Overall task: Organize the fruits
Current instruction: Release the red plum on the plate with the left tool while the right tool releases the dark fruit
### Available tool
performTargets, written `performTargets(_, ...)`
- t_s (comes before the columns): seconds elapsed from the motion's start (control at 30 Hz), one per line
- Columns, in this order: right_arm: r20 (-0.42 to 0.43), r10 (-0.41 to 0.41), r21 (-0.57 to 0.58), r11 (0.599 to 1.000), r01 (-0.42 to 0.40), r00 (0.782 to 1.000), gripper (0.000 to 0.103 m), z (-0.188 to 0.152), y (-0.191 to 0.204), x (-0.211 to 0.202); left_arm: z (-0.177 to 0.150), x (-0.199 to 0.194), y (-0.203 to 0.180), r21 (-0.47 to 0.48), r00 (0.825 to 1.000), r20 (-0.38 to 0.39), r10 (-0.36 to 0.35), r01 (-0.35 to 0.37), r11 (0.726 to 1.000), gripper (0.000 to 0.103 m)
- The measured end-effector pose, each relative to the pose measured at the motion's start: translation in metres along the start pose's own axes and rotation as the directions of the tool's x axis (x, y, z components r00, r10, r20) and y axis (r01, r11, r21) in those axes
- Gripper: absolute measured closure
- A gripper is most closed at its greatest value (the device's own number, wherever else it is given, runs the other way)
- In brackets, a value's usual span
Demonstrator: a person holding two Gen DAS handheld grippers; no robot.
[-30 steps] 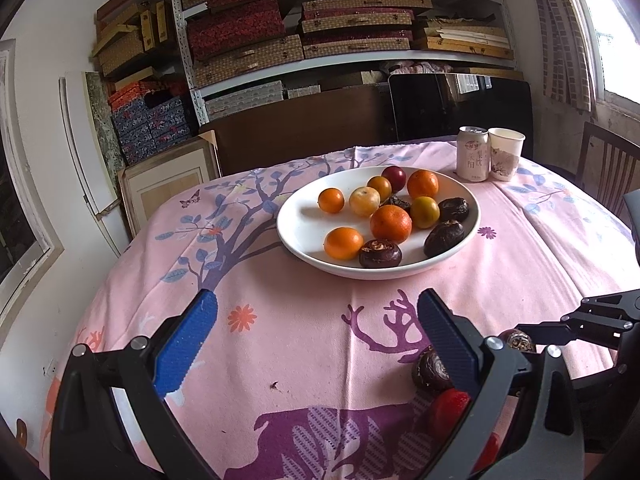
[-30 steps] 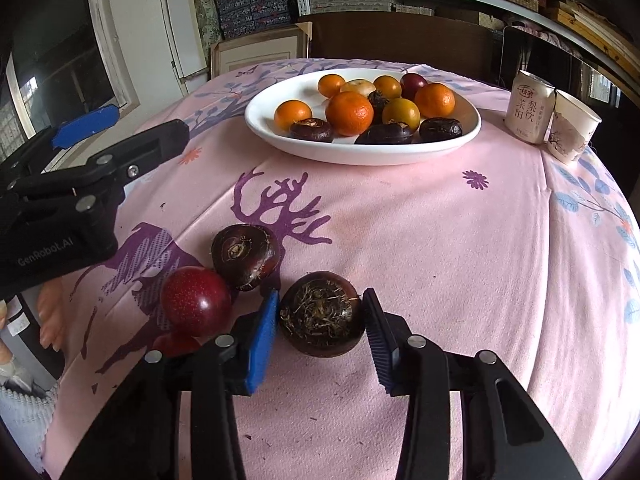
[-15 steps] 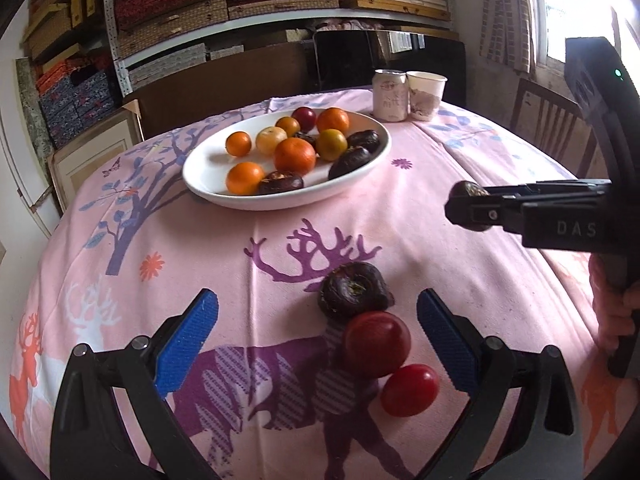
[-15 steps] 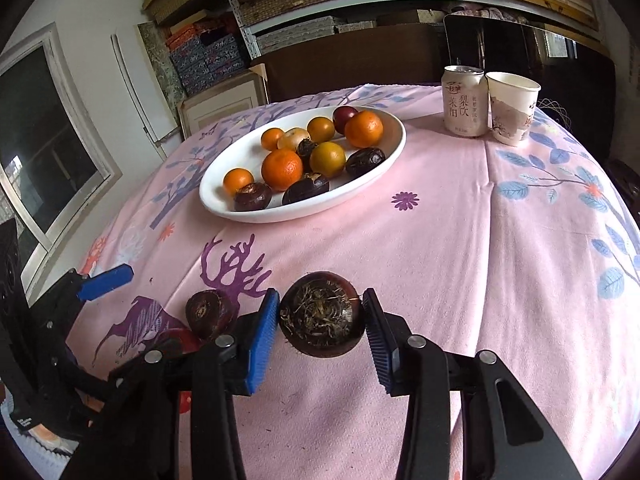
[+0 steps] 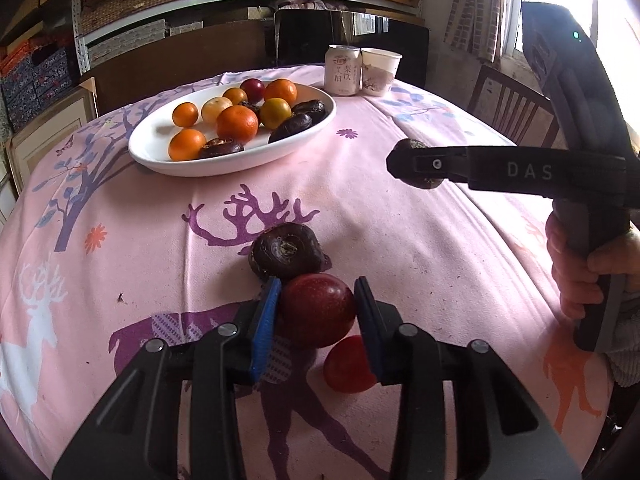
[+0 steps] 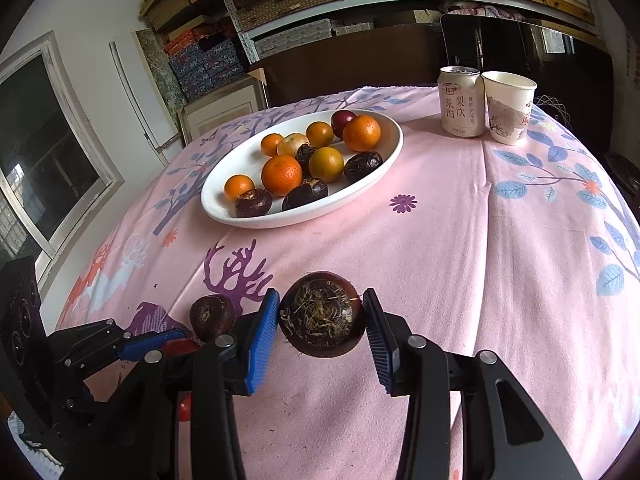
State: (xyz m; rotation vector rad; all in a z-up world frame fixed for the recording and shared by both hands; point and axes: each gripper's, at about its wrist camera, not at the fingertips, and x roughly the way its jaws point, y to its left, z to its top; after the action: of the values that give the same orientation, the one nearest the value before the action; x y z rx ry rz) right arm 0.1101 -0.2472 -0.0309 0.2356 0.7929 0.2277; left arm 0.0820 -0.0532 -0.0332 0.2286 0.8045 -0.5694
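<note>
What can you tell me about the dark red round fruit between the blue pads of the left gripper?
The dark red fruit is round, smooth and glossy, like a plum. The left gripper is shut on it: its jaws have just been closing, and both blue pads now press its sides. It sits low over the pink tablecloth. A dark brown water chestnut touches it behind, and a brighter red fruit lies beside it, nearer the camera.

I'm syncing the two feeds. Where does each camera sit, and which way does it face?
Left wrist: on the left gripper, angled down across the table; its jaws hold a dark red fruit; the right gripper and a hand show.
Right wrist: on the right gripper, angled down; its jaws hold a water chestnut.
Shared: white fruit plate, drink can, paper cup.
</note>
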Motion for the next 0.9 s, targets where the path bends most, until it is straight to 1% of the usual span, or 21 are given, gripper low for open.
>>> performTargets(0.1, 0.020, 0.003, 0.011, 1.000, -0.003, 1.000, 0.060, 0.001, -0.002, -0.003, 0.008, -0.012, 0.007, -0.024, 0.999, 0.045, 0.010, -0.009, 1.000, 0.066)
performTargets(0.23, 0.067, 0.008, 0.031, 0.999, -0.010, 0.998, 0.060, 0.007, -0.005, -0.011, 0.034, -0.018, 0.027, -0.066, 0.996, 0.080, 0.046, -0.041, 0.997, 0.066)
performTargets(0.3, 0.093, 0.017, 0.037, 0.999, -0.020, 0.996, 0.060, 0.018, -0.004, -0.014, 0.054, -0.018, 0.040, -0.096, 0.992, 0.103, 0.071, -0.062, 0.993, 0.066)
performTargets(0.4, 0.128, 0.003, 0.028, 1.000, -0.007, 0.992, 0.060, 0.044, -0.001, -0.014, 0.087, -0.013, 0.059, -0.134, 0.985, 0.135, 0.108, -0.089, 0.987, 0.066)
performTargets(0.47, 0.135, 0.003, 0.028, 1.000, -0.007, 0.991, 0.060, 0.062, 0.001, -0.006, 0.104, -0.004, 0.070, -0.160, 0.981, 0.142, 0.130, -0.107, 0.981, 0.066)
performTargets(0.57, 0.130, 0.026, 0.041, 0.999, -0.031, 0.991, 0.060, 0.084, 0.008, 0.019, 0.124, 0.018, 0.090, -0.209, 0.979, 0.132, 0.156, -0.126, 0.970, 0.066)
performTargets(0.67, 0.095, 0.014, 0.011, 1.000, -0.015, 0.995, 0.060, 0.095, 0.018, 0.050, 0.134, 0.042, 0.112, -0.273, 0.979, 0.118, 0.165, -0.128, 0.954, 0.066)
performTargets(0.73, 0.083, 0.002, -0.011, 1.000, -0.001, 0.997, 0.060, 0.099, 0.020, 0.068, 0.133, 0.056, 0.127, -0.332, 0.980, 0.112, 0.165, -0.120, 0.936, 0.064)
performTargets(0.77, 0.074, 0.004, -0.020, 1.000, -0.003, 0.997, 0.060, 0.100, 0.019, 0.075, 0.131, 0.060, 0.134, -0.352, 0.979, 0.109, 0.175, -0.127, 0.927, 0.055)
performTargets(0.8, 0.069, 0.013, -0.020, 1.000, -0.012, 0.998, 0.053, 0.100, 0.017, 0.081, 0.128, 0.063, 0.138, -0.358, 0.975, 0.105, 0.195, -0.145, 0.922, 0.048)
performTargets(0.83, 0.070, 0.018, -0.008, 1.000, -0.018, 0.997, 0.046, 0.100, 0.013, 0.084, 0.126, 0.064, 0.141, -0.357, 0.970, 0.103, 0.220, -0.171, 0.918, 0.032)
performTargets(0.87, 0.076, 0.005, 0.018, 1.000, -0.007, 0.997, 0.038, 0.099, 0.009, 0.084, 0.124, 0.064, 0.143, -0.357, 0.963, 0.105, 0.246, -0.194, 0.914, 0.025)
performTargets(0.9, 0.089, -0.004, 0.051, 0.999, 0.000, 0.996, 0.038, 0.099, 0.002, 0.083, 0.123, 0.062, 0.145, -0.363, 0.960, 0.110, 0.259, -0.204, 0.909, 0.025)
